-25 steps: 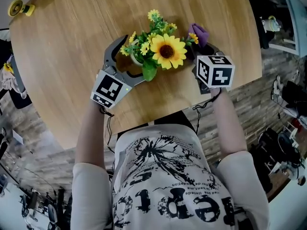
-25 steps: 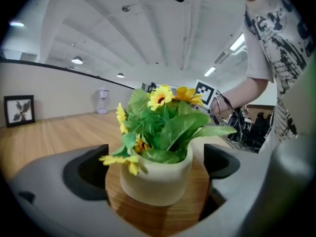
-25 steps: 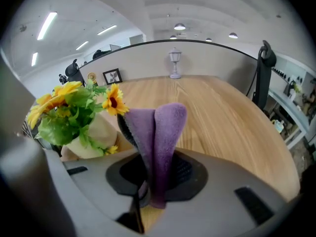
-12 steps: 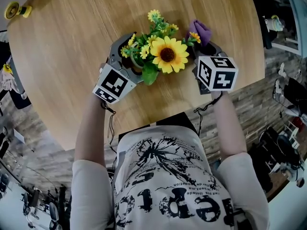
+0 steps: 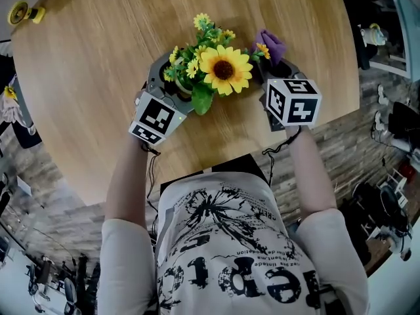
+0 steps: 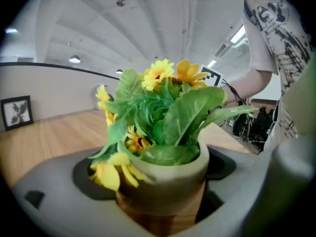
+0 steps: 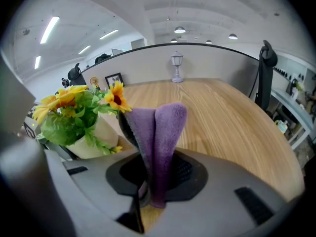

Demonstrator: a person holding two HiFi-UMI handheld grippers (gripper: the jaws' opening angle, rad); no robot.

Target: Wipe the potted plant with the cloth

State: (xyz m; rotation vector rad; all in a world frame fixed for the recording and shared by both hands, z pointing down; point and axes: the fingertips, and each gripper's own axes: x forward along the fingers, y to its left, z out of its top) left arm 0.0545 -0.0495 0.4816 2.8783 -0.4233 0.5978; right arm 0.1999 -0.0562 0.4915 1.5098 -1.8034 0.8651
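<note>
The potted plant, a sunflower and small yellow blooms in a pale pot, stands near the front edge of the round wooden table. My left gripper reaches round the pot from the left. Its jaws are closing with the pot between them, and the pads sit close against its sides. To the right of the plant my right gripper is shut on a folded purple cloth. In the right gripper view the cloth stands upright out of the jaws beside the leaves.
A small yellow object lies at the table's far left edge. A little lamp-shaped ornament stands at the far rim. The table's near edge curves just under both hands. Cables and clutter lie on the floor at right.
My left gripper has slid forward round the pot and its jaws have drawn in about it. My right gripper and the cloth have stayed beside the plant.
</note>
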